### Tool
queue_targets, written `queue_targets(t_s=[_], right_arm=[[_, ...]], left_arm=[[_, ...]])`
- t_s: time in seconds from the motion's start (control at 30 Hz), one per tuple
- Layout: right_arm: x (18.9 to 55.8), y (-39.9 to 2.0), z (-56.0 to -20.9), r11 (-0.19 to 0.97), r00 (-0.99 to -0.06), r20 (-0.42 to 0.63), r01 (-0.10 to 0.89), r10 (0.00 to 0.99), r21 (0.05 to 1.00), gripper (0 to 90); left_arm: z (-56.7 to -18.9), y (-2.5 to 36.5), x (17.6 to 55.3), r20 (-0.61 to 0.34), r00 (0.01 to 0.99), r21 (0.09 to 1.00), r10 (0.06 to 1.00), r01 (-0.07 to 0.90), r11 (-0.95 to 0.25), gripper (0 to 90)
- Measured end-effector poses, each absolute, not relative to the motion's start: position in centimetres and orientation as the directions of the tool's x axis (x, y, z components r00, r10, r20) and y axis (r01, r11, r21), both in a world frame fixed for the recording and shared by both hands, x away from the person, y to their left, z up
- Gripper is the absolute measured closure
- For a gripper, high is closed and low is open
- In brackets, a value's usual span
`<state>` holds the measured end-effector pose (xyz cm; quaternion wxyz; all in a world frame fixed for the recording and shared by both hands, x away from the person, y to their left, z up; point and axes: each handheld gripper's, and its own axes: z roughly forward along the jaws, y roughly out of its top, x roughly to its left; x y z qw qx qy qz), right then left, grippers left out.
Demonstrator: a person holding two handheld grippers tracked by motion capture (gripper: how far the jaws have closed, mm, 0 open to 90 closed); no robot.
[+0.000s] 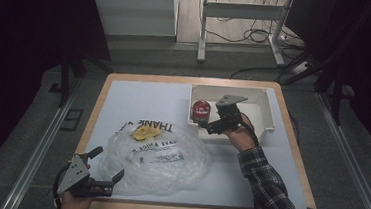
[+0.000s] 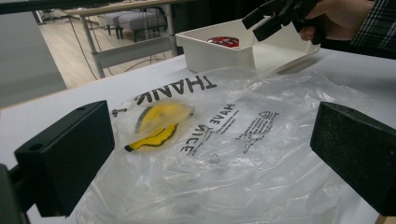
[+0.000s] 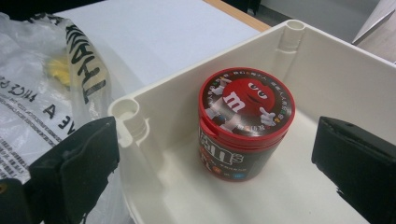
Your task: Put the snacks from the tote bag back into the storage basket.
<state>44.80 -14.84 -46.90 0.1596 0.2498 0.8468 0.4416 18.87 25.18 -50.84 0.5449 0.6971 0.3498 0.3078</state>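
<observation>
A white mat [image 1: 138, 101] is covering the wooden table; both the left gripper [image 1: 102, 167] and the right gripper [image 1: 210, 127] are gaping wide, empty.

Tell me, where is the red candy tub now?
The red candy tub stands upright inside the white bin, in its left corner on the table's far right, just ahead of the open right gripper.

Red candy tub [image 1: 201, 111] upright in white bin [image 1: 268, 113], beside plastic bag [image 1: 161, 158].
</observation>
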Motion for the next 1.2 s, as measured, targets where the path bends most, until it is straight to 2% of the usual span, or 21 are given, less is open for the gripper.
queue_targets(t_s=[1.2], right_arm=[[42.5, -16.8, -47.5, 0.407, -0.826, -0.006, 0.271, 0.564, 0.872, 0.0]], left_arm=[[-50.8, 25.2, 18.8, 0.048, 0.568, 0.975, 0.821, 0.150, -0.161, 0.0]])
